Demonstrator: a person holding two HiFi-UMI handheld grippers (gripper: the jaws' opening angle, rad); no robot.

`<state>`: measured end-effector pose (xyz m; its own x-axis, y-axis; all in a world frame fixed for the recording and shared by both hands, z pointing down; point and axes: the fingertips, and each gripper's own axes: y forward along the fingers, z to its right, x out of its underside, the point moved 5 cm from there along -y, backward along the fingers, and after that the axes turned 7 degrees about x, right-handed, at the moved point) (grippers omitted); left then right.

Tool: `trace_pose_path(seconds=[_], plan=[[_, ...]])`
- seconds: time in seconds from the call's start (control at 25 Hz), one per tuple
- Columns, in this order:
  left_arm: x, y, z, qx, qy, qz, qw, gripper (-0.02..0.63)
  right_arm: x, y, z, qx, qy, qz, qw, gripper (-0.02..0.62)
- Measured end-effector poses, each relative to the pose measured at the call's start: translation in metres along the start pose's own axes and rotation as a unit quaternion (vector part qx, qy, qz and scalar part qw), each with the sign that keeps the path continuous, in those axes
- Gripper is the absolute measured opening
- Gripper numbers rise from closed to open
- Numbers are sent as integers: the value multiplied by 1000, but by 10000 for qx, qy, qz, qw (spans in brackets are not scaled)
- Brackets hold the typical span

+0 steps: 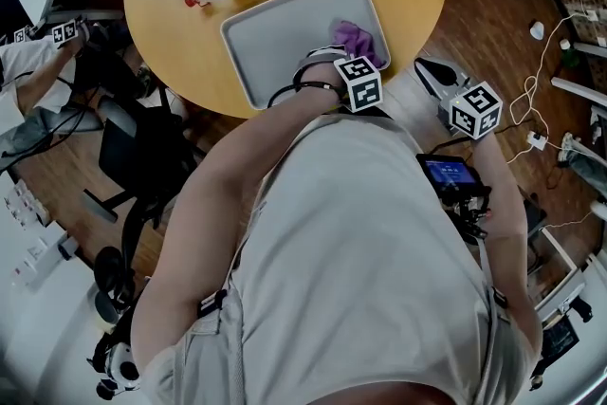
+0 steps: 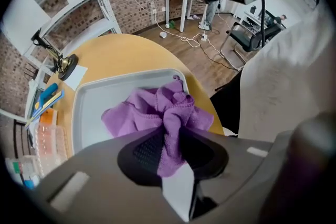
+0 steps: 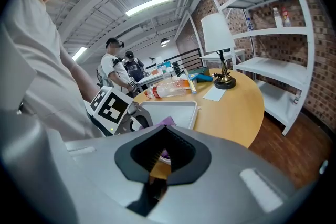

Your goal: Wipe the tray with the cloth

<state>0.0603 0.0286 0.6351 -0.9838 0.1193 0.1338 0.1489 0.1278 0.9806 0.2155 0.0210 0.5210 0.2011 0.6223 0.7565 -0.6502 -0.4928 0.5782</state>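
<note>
Purple cloth (image 2: 157, 113): soft, light, limp, likely non-slip; bunched in a corner of grey tray (image 2: 94, 107) on round desk (image 3: 231, 107), central fold clamped in left gripper (image 2: 170, 152), a sound hold; right gripper (image 3: 160, 157) apart, empty.

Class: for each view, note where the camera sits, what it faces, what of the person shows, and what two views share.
Head view: on the head, facing steeply down at the tray; torso, arms show.
Left gripper view: on the left gripper, facing the purple cloth it pinches; torso shows.
Right gripper view: on the right gripper, facing the lamp; left arm shows.
Shared: tray, cloth.
</note>
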Motion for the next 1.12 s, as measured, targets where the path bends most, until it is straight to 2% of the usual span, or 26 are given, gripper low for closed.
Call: trace_pose_path(seconds=[0.24, 0.44, 0.72, 1.12], plan=[[-31, 3, -9, -61, 239, -35, 9997, 94, 5, -1, 0, 9, 64, -21, 10000, 3], [-31, 5, -19, -7, 221, 7, 9998, 94, 9, -3, 3, 63, 115, -37, 9999, 3], [-18, -7, -73, -148, -14, 184, 9997, 94, 10, -3, 3, 60, 123, -94, 9999, 3], [-10, -19, -141, -458, 89, -68, 9989, 95, 16, -14, 6, 140, 173, -155, 9996, 3]])
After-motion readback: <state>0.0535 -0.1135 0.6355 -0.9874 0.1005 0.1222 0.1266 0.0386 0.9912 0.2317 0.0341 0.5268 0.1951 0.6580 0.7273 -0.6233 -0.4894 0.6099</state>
